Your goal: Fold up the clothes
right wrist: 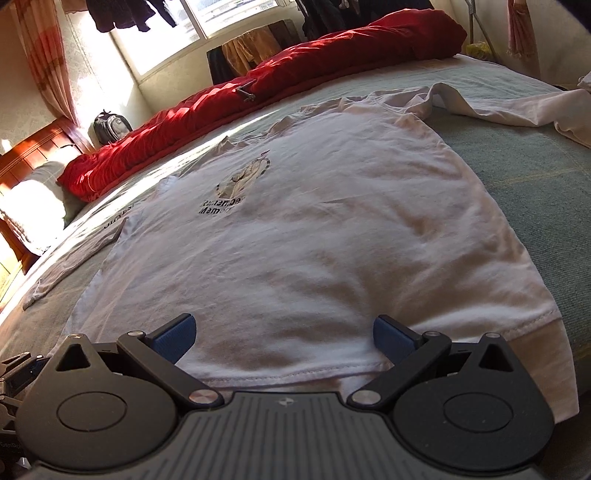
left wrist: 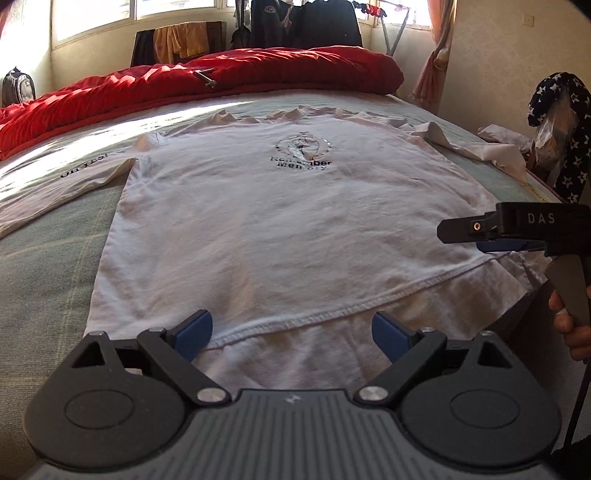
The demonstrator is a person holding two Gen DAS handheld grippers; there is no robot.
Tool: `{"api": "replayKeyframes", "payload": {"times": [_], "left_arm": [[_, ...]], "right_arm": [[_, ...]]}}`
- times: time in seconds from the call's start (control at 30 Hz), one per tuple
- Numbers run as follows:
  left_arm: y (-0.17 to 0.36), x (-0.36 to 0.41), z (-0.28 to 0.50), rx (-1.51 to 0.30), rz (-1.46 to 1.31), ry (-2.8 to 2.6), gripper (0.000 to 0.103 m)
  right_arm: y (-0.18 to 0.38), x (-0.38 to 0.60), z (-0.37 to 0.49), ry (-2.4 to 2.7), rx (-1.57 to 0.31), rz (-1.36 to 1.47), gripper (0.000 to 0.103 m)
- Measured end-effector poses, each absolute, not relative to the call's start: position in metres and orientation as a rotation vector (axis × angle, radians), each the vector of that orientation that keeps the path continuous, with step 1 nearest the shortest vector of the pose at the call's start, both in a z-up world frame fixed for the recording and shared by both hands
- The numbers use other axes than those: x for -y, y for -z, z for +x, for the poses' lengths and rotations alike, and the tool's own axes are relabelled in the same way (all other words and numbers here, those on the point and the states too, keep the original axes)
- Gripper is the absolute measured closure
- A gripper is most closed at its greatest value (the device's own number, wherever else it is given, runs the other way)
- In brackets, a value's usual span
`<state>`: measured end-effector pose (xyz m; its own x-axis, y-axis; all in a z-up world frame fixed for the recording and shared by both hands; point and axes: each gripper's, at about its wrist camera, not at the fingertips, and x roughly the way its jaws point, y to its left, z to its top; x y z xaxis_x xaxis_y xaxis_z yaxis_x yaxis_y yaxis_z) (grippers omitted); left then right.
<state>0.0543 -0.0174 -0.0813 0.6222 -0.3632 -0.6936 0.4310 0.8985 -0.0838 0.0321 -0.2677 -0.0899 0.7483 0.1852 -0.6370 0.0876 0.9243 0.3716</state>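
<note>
The left gripper [left wrist: 291, 334] hangs over the near hem of a white T-shirt [left wrist: 280, 229], its blue-padded fingers [left wrist: 194, 332] spread wide with nothing between them. The right gripper [right wrist: 282, 338] is likewise wide apart and empty above the same hem; seen from the left wrist view it sits at the shirt's right edge, its black body marked "DAS", with a hand [left wrist: 572, 328] on its grip.

The T-shirt lies flat, front up, on a pale green bed [left wrist: 48, 280], hem nearest, collar farthest. Its chest print [left wrist: 301, 153] reads roughly "Remember Memory" under a round emblem. One long sleeve [left wrist: 74, 173], stretched out to the left, carries black lettering too distorted to read surely.

Beyond the collar a red duvet [left wrist: 221, 81] is bunched along the far side. Behind it clothes [left wrist: 181, 40] hang below sunlit windows [left wrist: 173, 7]; curtains [left wrist: 432, 62] and a wooden headboard [right wrist: 33, 147] frame the room.
</note>
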Motion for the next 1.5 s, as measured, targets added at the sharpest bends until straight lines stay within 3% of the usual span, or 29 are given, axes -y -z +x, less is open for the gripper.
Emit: {"api": "replayKeyframes", "payload": {"times": [0.17,0.47,0.73,1.2,1.5], "left_arm": [[0.08,0.005,0.057,-0.82,-0.003,0.465,0.005],[0.062,-0.003,0.067,-0.756,0.001,0.471,0.005],[0.086,0.002,0.066,-0.782,-0.012,0.438,0.005],[0.082,0.002,0.063,-0.795,-0.038,0.398,0.003],[0.084,0.005,0.068,-0.8,-0.06,0.366,0.002]], "right_arm": [[0.09,0.259,0.034,-0.029,-0.737,0.341,0.0],[0.095,0.252,0.033,0.0,-0.724,0.305,0.0],[0.097,0.24,0.031,0.004,-0.728,0.19,0.0],[0.092,0.291,0.057,0.048,-0.728,0.286,0.0],[0.102,0.285,0.042,0.032,-0.684,0.192,0.0]]}}
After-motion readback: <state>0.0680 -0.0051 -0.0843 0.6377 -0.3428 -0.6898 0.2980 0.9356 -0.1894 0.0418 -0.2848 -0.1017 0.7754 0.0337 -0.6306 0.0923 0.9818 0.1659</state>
